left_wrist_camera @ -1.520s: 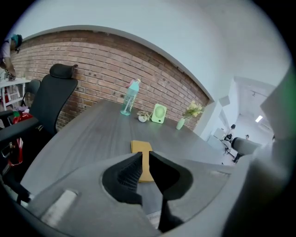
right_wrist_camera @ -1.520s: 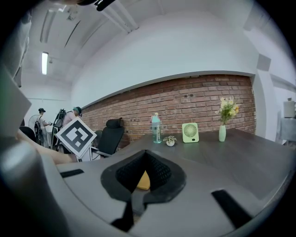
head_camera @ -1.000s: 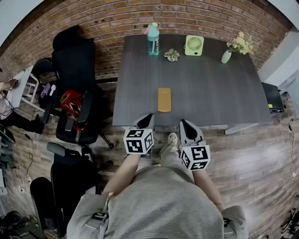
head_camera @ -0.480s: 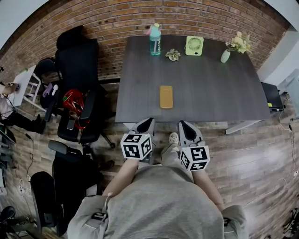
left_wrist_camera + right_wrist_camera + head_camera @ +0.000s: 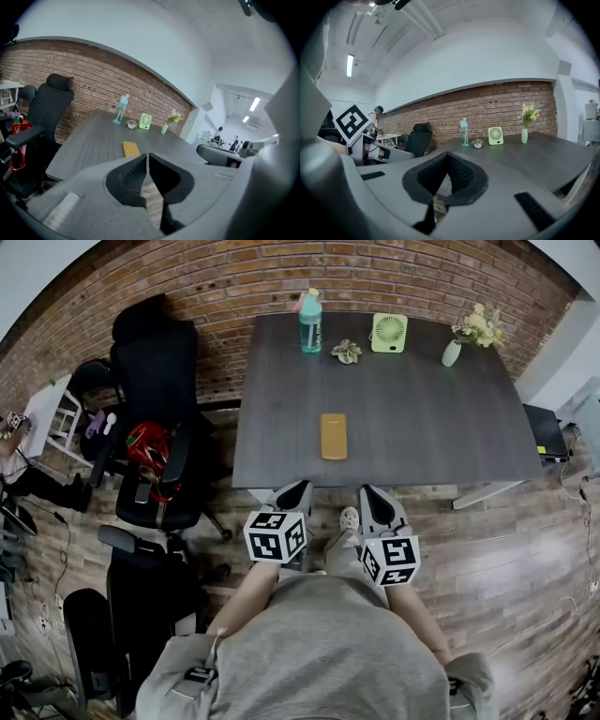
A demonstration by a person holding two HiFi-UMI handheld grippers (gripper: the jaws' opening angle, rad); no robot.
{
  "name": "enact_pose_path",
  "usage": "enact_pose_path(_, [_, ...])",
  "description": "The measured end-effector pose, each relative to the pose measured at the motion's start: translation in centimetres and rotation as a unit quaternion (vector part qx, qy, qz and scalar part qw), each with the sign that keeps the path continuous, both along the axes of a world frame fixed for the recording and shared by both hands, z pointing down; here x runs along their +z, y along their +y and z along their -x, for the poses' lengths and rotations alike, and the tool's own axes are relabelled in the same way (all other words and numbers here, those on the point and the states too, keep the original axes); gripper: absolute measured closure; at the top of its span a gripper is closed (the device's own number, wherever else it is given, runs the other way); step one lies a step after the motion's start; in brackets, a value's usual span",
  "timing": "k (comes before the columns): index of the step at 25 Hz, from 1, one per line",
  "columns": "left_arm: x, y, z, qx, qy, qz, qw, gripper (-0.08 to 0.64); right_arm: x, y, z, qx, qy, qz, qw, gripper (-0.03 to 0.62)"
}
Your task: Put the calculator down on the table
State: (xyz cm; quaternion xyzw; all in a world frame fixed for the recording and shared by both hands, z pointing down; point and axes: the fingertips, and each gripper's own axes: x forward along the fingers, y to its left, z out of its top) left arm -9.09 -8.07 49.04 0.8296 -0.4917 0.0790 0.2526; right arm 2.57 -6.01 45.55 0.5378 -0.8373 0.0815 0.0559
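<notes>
The yellow calculator (image 5: 333, 436) lies flat on the dark grey table (image 5: 422, 427), in the middle near its front edge; it also shows in the left gripper view as the calculator (image 5: 131, 149). Nothing holds it. My left gripper (image 5: 298, 489) and right gripper (image 5: 367, 493) hang side by side just off the table's near edge, close to my body. In the left gripper view the left gripper (image 5: 148, 157) has its pads together with nothing between them. The right gripper (image 5: 447, 157) is likewise shut and empty.
Along the table's far edge stand a teal bottle (image 5: 308, 321), a small plant (image 5: 346, 351), a green fan (image 5: 389, 332) and a vase of flowers (image 5: 454, 351). Black office chairs (image 5: 155, 409) crowd the left side. Brick wall behind, wooden floor below.
Both grippers have drawn back a little from the table's front edge toward my body, then held still. The calculator has not moved.
</notes>
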Motion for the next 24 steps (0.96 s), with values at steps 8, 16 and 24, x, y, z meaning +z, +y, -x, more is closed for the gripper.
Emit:
enact_pose_path(8, [-0.03,-0.62,0.01,0.004,0.003,0.003,1.0000,0.529,-0.50,-0.57,0.40,-0.004,0.002,-0.003,1.000,0.591])
enact_pose_path(16, [0.16,-0.73,-0.18,0.010,0.003,0.009,0.9999,0.529,-0.48,-0.82,0.39,-0.003,0.003,0.000,1.000,0.591])
enact_pose_path(24, [0.33,-0.69,-0.60,0.016,0.006,0.014,0.9998,0.529,-0.17,-0.80,0.28,-0.004,0.005,0.004,1.000,0.591])
